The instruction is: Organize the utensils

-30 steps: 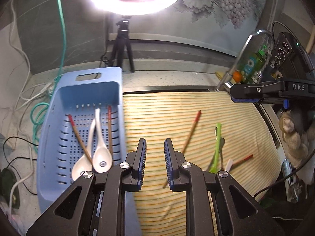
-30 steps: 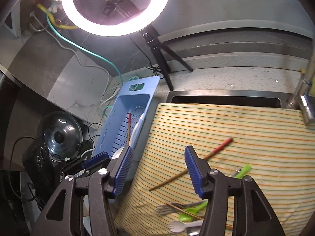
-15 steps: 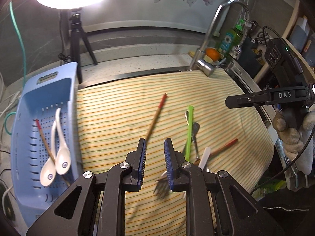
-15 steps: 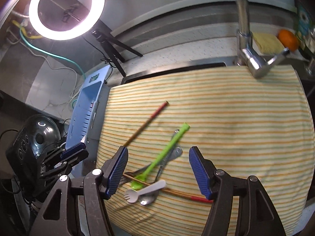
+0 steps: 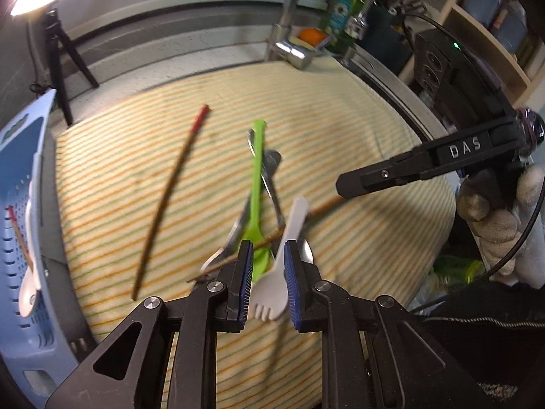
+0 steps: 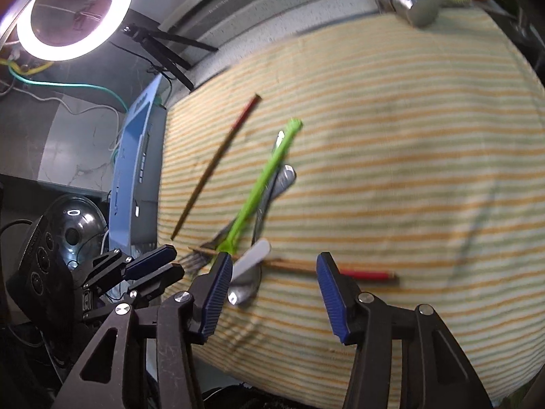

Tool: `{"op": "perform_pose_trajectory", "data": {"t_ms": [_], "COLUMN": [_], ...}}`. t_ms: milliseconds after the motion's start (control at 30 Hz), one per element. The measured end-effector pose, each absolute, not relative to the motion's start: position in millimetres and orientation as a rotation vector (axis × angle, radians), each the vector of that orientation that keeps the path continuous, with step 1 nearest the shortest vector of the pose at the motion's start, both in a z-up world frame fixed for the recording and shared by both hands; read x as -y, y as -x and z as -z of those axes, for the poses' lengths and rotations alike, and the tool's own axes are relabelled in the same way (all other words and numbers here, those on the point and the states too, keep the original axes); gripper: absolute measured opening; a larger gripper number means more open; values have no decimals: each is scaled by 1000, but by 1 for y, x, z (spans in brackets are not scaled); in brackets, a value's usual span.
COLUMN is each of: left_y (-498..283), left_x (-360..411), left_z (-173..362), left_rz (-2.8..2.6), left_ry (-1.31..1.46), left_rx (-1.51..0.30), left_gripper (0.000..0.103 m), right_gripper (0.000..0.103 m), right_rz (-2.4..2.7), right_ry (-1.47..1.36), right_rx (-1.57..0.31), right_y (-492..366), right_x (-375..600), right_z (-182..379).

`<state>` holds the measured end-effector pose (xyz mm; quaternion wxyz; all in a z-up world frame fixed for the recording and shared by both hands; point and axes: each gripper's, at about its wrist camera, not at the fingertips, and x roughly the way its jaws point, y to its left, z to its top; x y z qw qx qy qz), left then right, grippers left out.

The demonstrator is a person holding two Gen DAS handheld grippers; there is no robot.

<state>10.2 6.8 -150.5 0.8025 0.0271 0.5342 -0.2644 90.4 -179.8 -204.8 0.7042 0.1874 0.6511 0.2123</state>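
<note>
On the striped cloth (image 5: 340,119) lies a pile of utensils: a green utensil (image 5: 257,177) (image 6: 265,170), metal cutlery (image 6: 277,184), a white spork (image 5: 289,228) (image 6: 253,254) and a red-ended chopstick (image 6: 368,275). A second chopstick (image 5: 170,194) (image 6: 218,163) lies apart to the left. My left gripper (image 5: 269,283) hovers over the spork's head, its jaws a narrow gap apart and not pressing on it. My right gripper (image 6: 274,262) is low over the red-ended chopstick, which shows between its closing jaws, untouched. The blue basket (image 5: 20,170) (image 6: 136,170) holds a white spoon (image 5: 29,283).
A faucet (image 5: 289,51) and an orange (image 5: 311,35) stand behind the cloth. A ring light on a tripod (image 5: 58,58) is at the back left. A gloved hand (image 5: 504,231) holds the right gripper. A cooker with a glass lid (image 6: 75,225) sits left of the basket.
Both grippers swung right, away from the basket, and came down over the utensil pile. The right jaws narrowed. The left jaws kept the same narrow gap.
</note>
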Motion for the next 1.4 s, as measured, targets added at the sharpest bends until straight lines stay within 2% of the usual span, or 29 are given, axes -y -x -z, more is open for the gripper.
{"op": "perform_pose_trajectory", "data": {"t_ms": [167, 533, 1400], "left_y": [-5, -10, 6], "left_x": [2, 3, -22], "left_z": [159, 165, 171], "left_rz": [593, 624, 570], "left_ry": [-99, -87, -16], "left_rx": [-1170, -1198, -1217], "left_gripper": [17, 17, 17], "right_gripper": [41, 41, 41], "right_rz": [-444, -412, -462], "right_ry": [-502, -548, -504], "right_rx": [-1482, -1504, -1459], "right_y": [-85, -92, -136], "right_x": [183, 185, 153], "right_z": [217, 233, 231]}}
